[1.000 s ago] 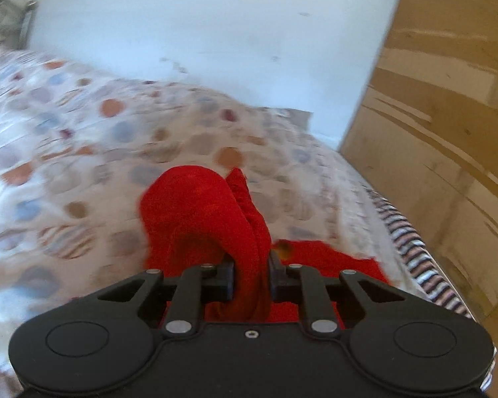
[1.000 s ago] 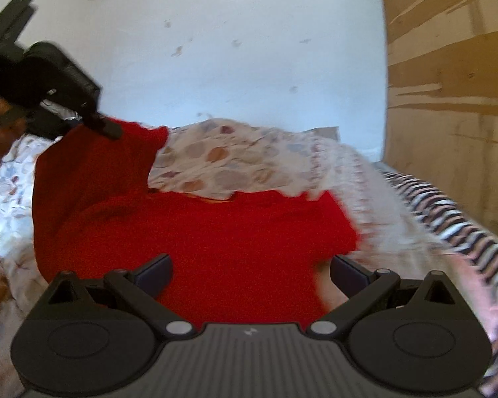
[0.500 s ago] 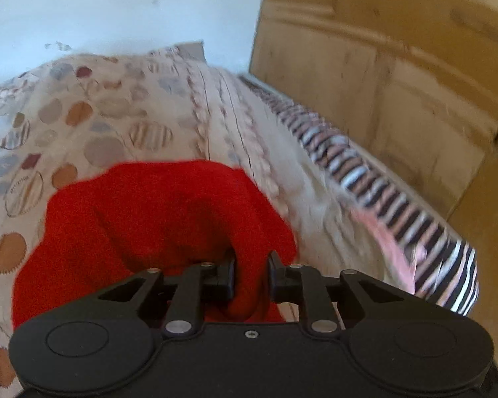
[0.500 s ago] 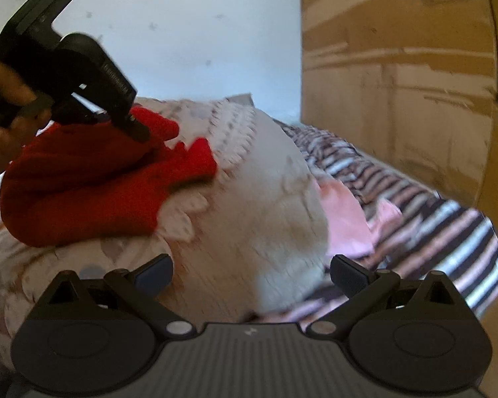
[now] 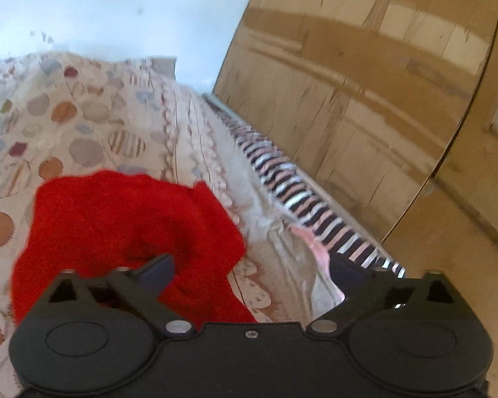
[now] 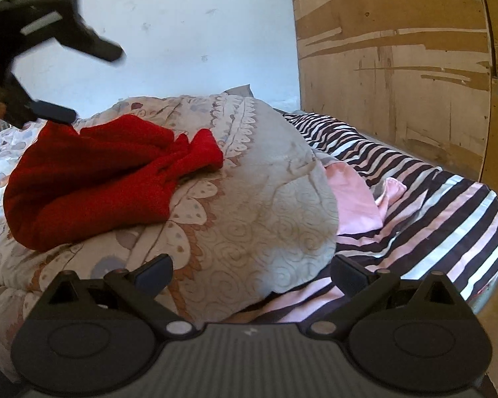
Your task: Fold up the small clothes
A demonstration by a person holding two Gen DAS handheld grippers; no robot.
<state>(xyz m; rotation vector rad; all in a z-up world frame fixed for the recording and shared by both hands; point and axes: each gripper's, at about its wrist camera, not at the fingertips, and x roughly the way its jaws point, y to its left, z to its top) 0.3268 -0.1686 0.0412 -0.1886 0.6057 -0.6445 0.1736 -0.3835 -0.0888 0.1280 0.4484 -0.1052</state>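
Note:
A red knitted garment point(image 5: 123, 229) lies bunched on the patterned quilt point(image 5: 83, 126). It also shows in the right wrist view point(image 6: 93, 175), at the left. My left gripper point(image 5: 249, 270) is open and empty just above the garment's near edge. In the right wrist view it point(image 6: 83, 83) hangs over the garment's left end with its jaws wide apart. My right gripper point(image 6: 250, 270) is open and empty, low over the quilt's folded edge, well to the right of the red garment.
A striped black, white and pink sheet point(image 6: 431, 205) covers the bed's right side, with a pink cloth point(image 6: 352, 195) on it. A wooden panel point(image 6: 398, 66) stands along the right. A white wall point(image 6: 189, 33) is behind the bed.
My left gripper has opened and let go of the red garment, which now lies on the quilt. My right gripper has drawn back lower and to the right, staying open.

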